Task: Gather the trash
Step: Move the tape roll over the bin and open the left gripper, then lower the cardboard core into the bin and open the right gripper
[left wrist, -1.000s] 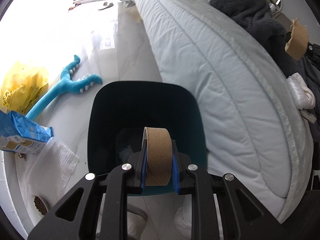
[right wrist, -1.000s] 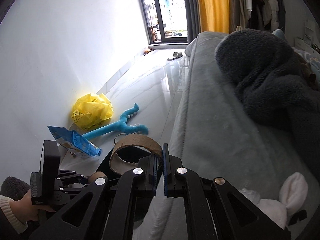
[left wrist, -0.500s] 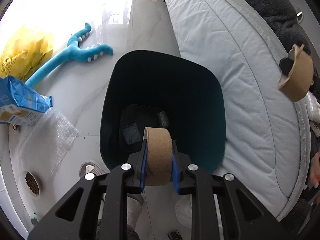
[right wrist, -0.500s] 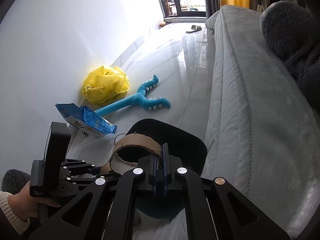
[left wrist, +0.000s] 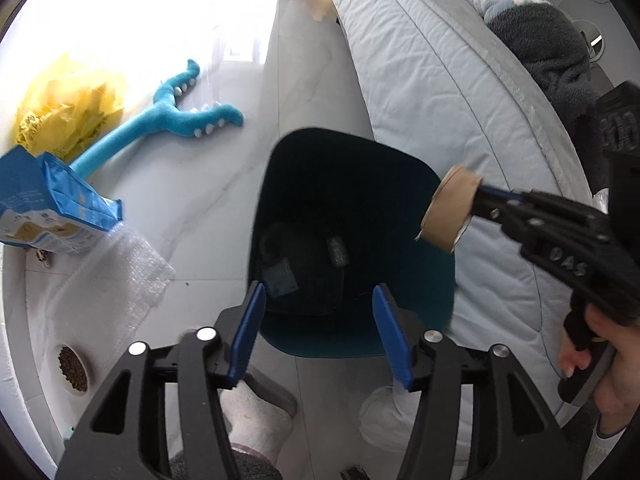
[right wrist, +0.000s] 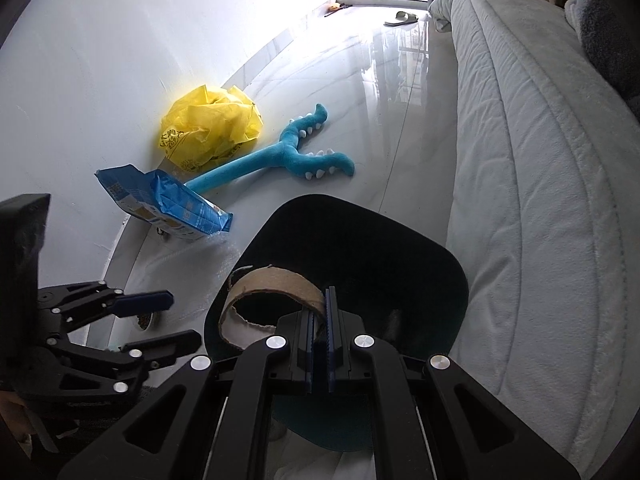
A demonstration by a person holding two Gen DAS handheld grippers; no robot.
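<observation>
gaping dark teal plastic bin [left wrist: 352,184]

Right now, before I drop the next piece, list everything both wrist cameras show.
trash bin: one, dark teal, on floor beside bed; scraps inside
cardboard tape core: one, brown, over the bin
yellow plastic bag: one, crumpled, by wall
blue plush toy: one, on floor
blue snack bag: one, by wall
bubble wrap: one, clear, on floor
pet food bowl: one, white, floor
slipper: one, near window
bed: one, light grey
dark fleece: one, on bed
left gripper: jaws opening, nothing between
right gripper: pinching the core's wall
</observation>
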